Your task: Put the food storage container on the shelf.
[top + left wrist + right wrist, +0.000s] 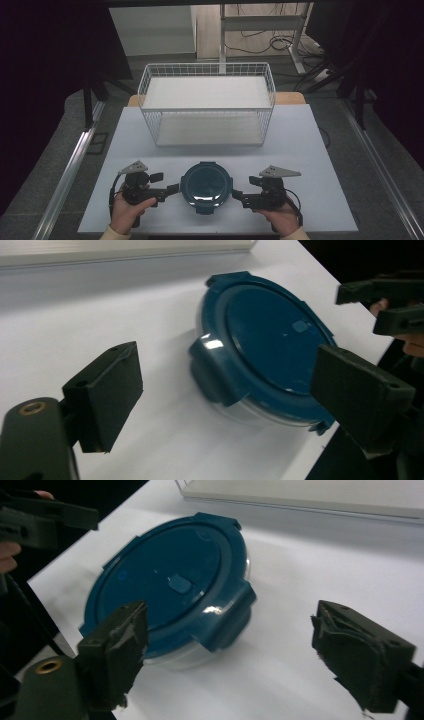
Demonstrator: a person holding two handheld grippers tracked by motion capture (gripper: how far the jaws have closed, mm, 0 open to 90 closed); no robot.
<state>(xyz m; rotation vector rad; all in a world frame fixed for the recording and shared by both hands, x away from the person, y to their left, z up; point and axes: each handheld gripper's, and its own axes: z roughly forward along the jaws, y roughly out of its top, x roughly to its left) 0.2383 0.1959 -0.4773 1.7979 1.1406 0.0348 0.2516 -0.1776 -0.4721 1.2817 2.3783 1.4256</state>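
Here the round container (206,187) sits flat, lid up; both grippers' jaws released beside it.

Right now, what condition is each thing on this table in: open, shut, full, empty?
Round blue-lidded container: lid on, side clips folded down, flat on the table, nothing gripping it.
White wire basket: upright behind the container, nothing inside.
Left gripper: jaws open, beside the container's left clip.
Right gripper: jaws open, beside the container's right clip.
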